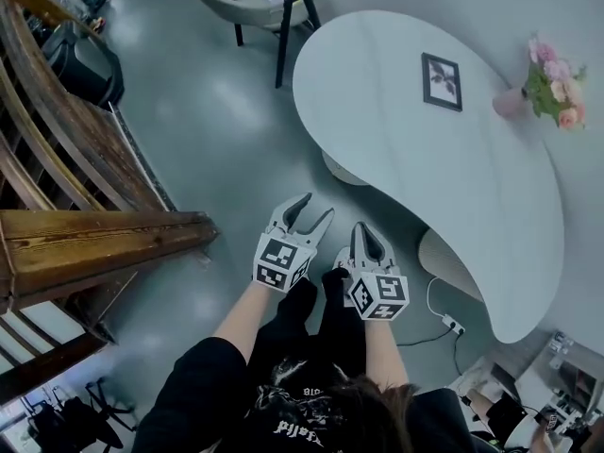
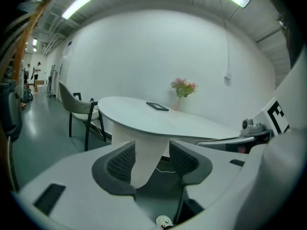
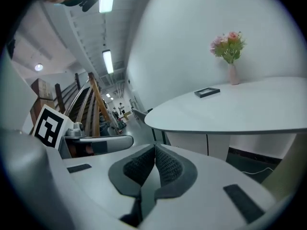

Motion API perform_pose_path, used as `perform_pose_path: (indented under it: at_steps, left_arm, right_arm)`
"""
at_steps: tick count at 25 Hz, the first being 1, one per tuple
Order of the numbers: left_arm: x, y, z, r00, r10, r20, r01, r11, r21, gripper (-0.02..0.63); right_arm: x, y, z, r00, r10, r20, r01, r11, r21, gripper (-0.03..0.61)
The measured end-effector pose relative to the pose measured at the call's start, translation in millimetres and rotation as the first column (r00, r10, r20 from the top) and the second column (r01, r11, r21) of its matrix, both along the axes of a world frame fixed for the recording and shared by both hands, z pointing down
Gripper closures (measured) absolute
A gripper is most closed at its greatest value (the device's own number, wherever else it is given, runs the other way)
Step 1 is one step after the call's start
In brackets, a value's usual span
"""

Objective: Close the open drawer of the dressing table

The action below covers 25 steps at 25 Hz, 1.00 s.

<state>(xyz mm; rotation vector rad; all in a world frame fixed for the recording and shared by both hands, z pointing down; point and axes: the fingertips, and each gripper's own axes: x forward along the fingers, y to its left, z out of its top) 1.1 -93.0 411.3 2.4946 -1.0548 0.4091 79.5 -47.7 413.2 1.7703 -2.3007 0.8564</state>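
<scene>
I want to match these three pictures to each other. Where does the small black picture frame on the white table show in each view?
Head view: picture frame upper right, left of the flowers.
Left gripper view: frame at centre, below-left of the flowers.
Right gripper view: frame right of centre, below-left of the flowers.
Shared landmark: the pink flowers.

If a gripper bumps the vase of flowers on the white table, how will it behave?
Likely tips easily: the vase is slim and upright, and the flowers spread wider than it, so it looks top-heavy. It probably slides too, since the table top looks smooth. Possibly breakable; its material cannot be told.
</scene>
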Motion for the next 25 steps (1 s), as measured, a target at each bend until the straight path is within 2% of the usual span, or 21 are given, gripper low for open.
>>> perform_pose_path:
  at_steps: [9, 12, 19, 25]
  left_arm:
    - [-11, 32, -63, 0.999, -0.013, -0.030, 0.015, 0.998, 0.066, 0.390]
    - [-15, 45, -74, 1.000, -0.007, 0.003, 0.007, 0.996, 0.086, 0.390]
    - [-16, 78, -94, 1.000, -0.003, -0.030, 0.006, 0.994, 0.112, 0.390]
    - [-23, 94, -101, 1.000, -0.017, -0.024, 0.020, 0.992, 0.127, 0.390]
  right_arm:
    - [9, 28, -65, 1.000, 0.024, -0.007, -0.023, 0.996, 0.083, 0.552]
    - [5, 34, -81, 1.000, 0.027, -0.006, -0.026, 0.993, 0.113, 0.551]
    - [0, 50, -115, 1.000, 0.005, -0.011, -0.003, 0.983, 0.181, 0.552]
    - [-8, 64, -125, 0.995, -0.025, -0.092, 0.044, 0.976, 0.213, 0.552]
